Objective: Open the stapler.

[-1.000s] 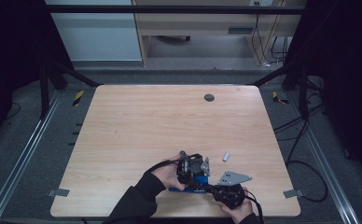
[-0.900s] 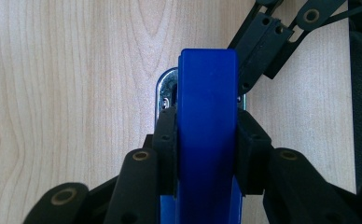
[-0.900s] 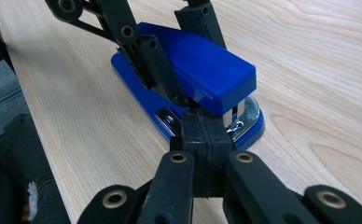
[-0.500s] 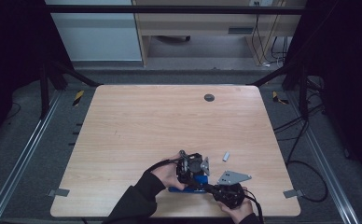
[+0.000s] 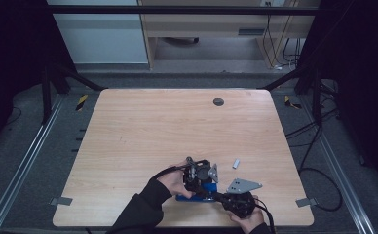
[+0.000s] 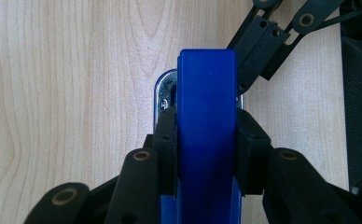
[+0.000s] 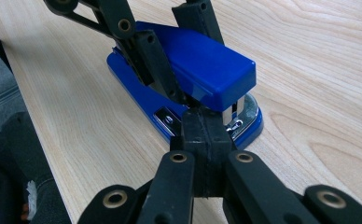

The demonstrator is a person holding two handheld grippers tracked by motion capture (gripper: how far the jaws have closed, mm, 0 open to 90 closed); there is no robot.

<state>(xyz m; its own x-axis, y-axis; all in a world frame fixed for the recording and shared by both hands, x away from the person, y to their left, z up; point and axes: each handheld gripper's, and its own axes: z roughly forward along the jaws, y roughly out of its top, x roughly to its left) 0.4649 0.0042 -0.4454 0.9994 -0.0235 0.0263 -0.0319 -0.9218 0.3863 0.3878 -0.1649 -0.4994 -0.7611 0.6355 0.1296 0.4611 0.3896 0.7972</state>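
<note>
Near the bench's front edge, we see the blue stapler lying flat. Left gripper jaws clamp its top arm from both sides; right gripper jaws sit pressed together at its nose.

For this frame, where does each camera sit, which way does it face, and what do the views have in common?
High view: above the person's side, facing forward and down on the table; forearms and both hands enter from below.
Left gripper view: rides the left gripper, looking down along jaws clamped on the blue stapler.
Right gripper view: rides the right gripper, shut, facing the stapler's front.
Shared: stapler, tabletop.
</note>
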